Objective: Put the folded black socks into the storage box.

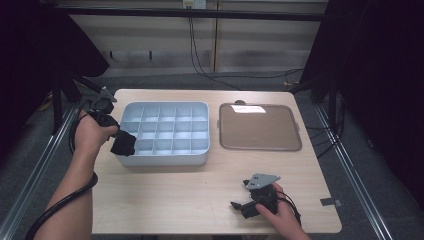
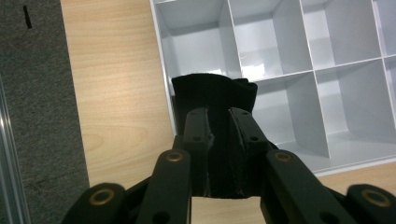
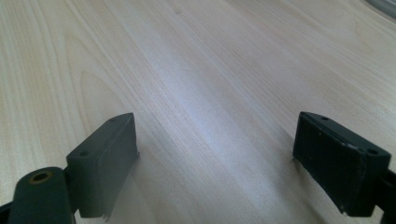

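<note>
My left gripper [image 1: 118, 138] is shut on a piece of black cloth [image 1: 124, 144] at the near left corner of a pale blue divided tray [image 1: 165, 104]. In the left gripper view the jaws [image 2: 219, 117] pinch the cloth [image 2: 212, 93], which hangs over the tray's rim [image 2: 161, 56] and one of its empty compartments. At the front of the wooden table [image 1: 175, 195] my right gripper [image 1: 239, 195] lies low in a hand, jaws pointing left. Seen in the right gripper view [image 3: 215, 140], it stands open with bare wood between its pads.
A brown flat lid or tray [image 1: 260, 127] lies to the right of the divided tray. The compartments I can see are empty. Grey floor and metal rails [image 1: 45, 165] flank the table, and cables run along the floor at the back.
</note>
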Action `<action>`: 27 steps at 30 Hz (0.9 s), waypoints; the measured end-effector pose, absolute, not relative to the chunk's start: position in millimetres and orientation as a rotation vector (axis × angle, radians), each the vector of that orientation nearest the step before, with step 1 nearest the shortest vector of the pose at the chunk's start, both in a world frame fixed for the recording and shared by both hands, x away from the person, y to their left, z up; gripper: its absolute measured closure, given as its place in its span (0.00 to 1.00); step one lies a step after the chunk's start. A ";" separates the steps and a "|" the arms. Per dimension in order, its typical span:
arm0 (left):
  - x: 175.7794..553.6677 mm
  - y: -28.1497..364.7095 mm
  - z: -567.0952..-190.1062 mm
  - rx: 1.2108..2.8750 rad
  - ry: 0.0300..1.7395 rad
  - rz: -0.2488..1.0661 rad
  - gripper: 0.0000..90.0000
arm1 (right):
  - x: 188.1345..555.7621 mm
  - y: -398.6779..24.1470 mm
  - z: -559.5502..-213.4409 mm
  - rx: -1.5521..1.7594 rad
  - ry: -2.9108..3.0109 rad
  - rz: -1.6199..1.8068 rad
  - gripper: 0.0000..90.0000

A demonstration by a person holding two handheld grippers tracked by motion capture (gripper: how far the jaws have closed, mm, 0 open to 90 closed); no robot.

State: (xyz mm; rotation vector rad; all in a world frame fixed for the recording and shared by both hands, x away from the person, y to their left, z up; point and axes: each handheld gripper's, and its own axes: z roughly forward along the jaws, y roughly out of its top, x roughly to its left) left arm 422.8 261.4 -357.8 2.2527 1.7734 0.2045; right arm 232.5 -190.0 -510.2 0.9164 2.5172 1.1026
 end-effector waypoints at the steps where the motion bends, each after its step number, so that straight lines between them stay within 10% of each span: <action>1: 422.9 261.5 -357.4 2.254 1.775 0.201 0.88 | 232.5 -190.0 -510.3 0.916 2.517 1.104 0.15; 27: 429.5 264.5 -369.1 2.257 1.806 0.139 1.00 | 232.5 -190.0 -510.3 0.916 2.518 1.104 0.15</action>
